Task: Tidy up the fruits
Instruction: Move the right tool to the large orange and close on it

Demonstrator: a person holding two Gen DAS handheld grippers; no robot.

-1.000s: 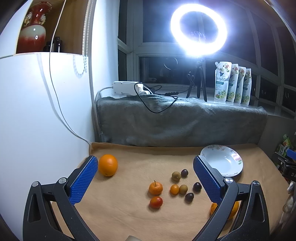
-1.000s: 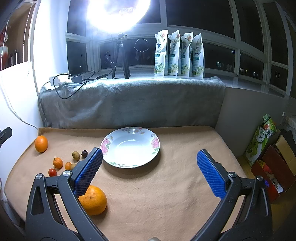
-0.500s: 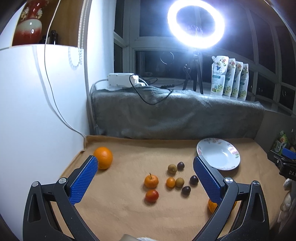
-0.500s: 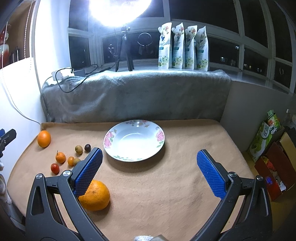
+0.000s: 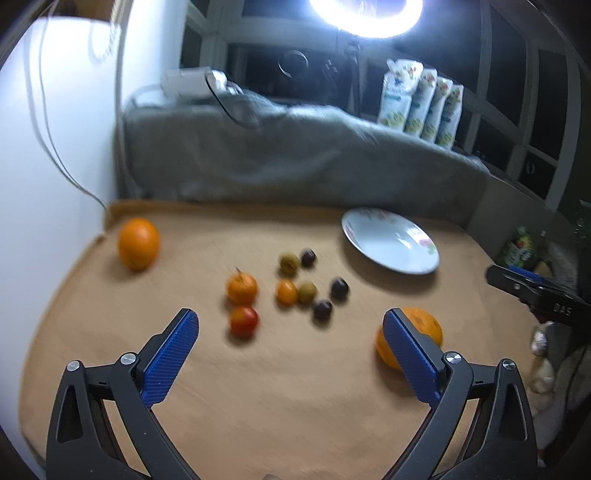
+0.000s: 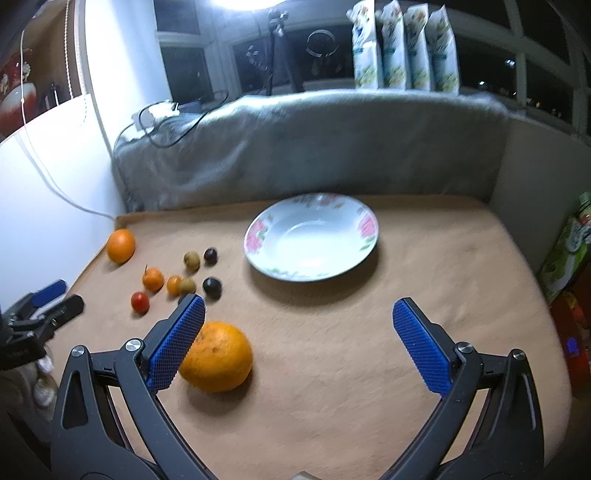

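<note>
On the tan mat lie a large orange [image 5: 138, 243] at the far left and a cluster of small fruits: a stemmed tangerine [image 5: 242, 288], a red tomato [image 5: 243, 321], a small orange fruit [image 5: 287, 291], two green and three dark ones. A second large orange [image 6: 218, 356] lies just beyond my right gripper's left finger. The flowered white plate [image 6: 314, 240] holds nothing. My left gripper [image 5: 290, 321] hovers short of the cluster, its jaws wide but closing with nothing between them. My right gripper [image 6: 299, 304] is open and holds nothing.
A grey blanket [image 6: 314, 147] backs the mat under the window sill, where a ring light [image 5: 365, 14], several pouches [image 6: 402, 48] and a power strip with cables stand. A white cabinet [image 5: 55, 147] walls the left side. Boxes sit past the mat's right edge.
Both grippers have sunk towards the mat and tipped downward, so the fruits and plate look larger and nearer. No fruit has moved and nothing was taken hold of.
</note>
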